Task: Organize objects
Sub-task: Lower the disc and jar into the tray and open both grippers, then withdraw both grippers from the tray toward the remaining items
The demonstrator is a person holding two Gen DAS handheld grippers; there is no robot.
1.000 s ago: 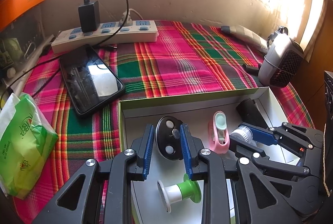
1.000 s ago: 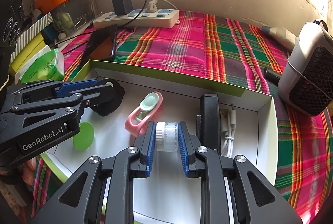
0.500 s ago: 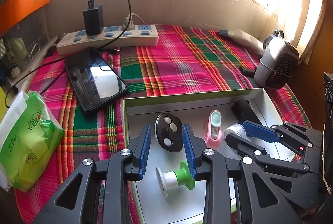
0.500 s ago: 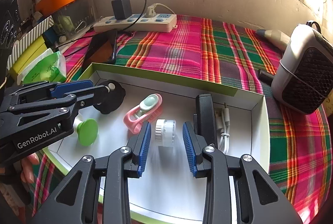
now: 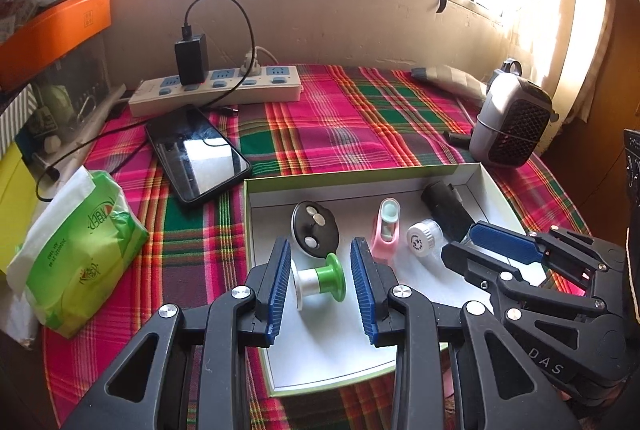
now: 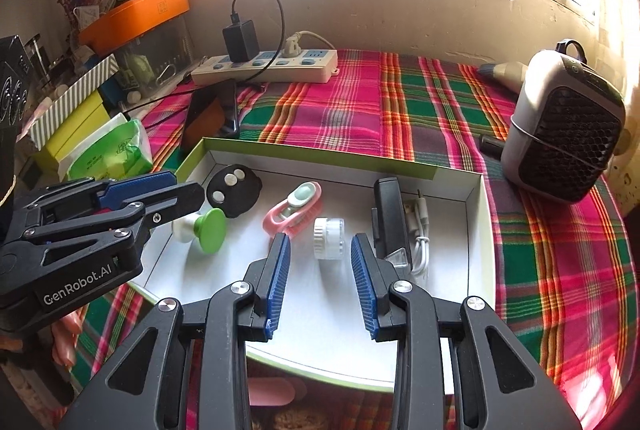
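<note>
Both claws hang spread and empty over the white box (image 5: 494, 186), so I judge I'm between placements, with the small items already lying inside. From my left claw (image 5: 320, 282), the green-and-white spool (image 5: 320, 280) lies on its side right between the blue pads, touching neither as far as I can tell; the black disc (image 5: 315, 233) sits just beyond at 12 o'clock, and the pink clip (image 5: 386, 230) at 1 o'clock. From my right claw (image 6: 320, 280), the clear white-capped jar (image 6: 329, 238) lies at 12 o'clock, just ahead of the tips and apart from them; the black device (image 6: 390, 218) and the white cable (image 6: 420, 234) rest at 1 o'clock, against the box's right side. Outside the box, the phone (image 5: 198, 152), tissue pack (image 5: 80, 246) and power strip (image 5: 216, 92) remain on the plaid tabletop (image 5: 360, 126). Next, I reckon, I should lift clear without nudging the spool, which looks ready to roll, then choose any loose item left.
</note>
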